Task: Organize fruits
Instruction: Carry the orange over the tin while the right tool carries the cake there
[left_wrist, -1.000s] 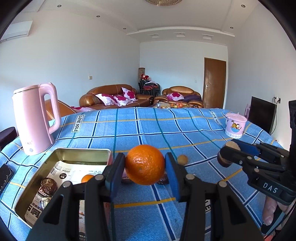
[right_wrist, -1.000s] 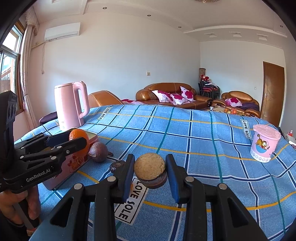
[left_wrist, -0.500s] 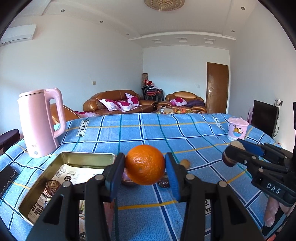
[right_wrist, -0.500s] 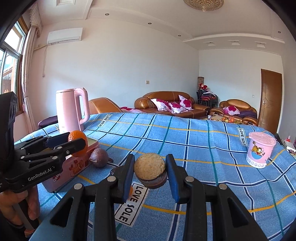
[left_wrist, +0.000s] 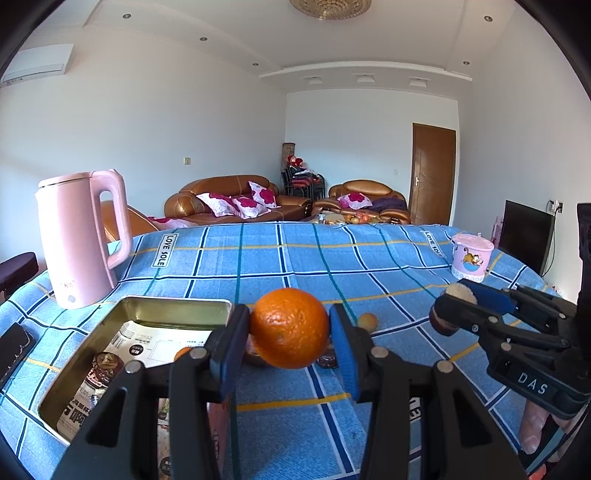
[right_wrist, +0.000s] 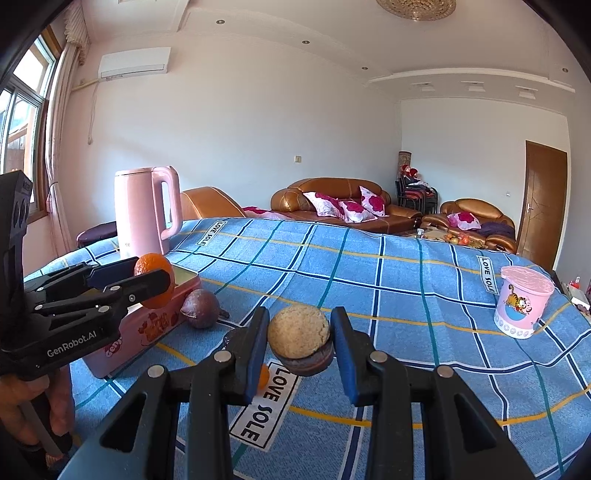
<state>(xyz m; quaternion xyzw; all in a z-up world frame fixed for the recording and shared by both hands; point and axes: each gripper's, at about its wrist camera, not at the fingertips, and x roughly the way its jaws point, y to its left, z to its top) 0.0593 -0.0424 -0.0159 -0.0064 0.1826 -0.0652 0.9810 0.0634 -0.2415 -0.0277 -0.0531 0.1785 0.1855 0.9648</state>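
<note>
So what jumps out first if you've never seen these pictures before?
Probably the round bright orange fruit held up between the left gripper's blue-padded fingers, just right of an open metal tin. The right gripper pinches a tan, brown-bottomed round fruit the same way. Behind them, a tall pink kettle stands on the blue checked tablecloth.

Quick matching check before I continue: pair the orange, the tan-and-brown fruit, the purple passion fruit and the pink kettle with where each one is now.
Things:
1 orange
2 tan-and-brown fruit
3 purple passion fruit
4 pink kettle

Places:
A lying on the blue cloth beside the pink tin
B clamped in the right gripper
C standing behind the tin
D clamped in the left gripper

Pairs: 1-D, 2-B, 3-A, 4-C
</note>
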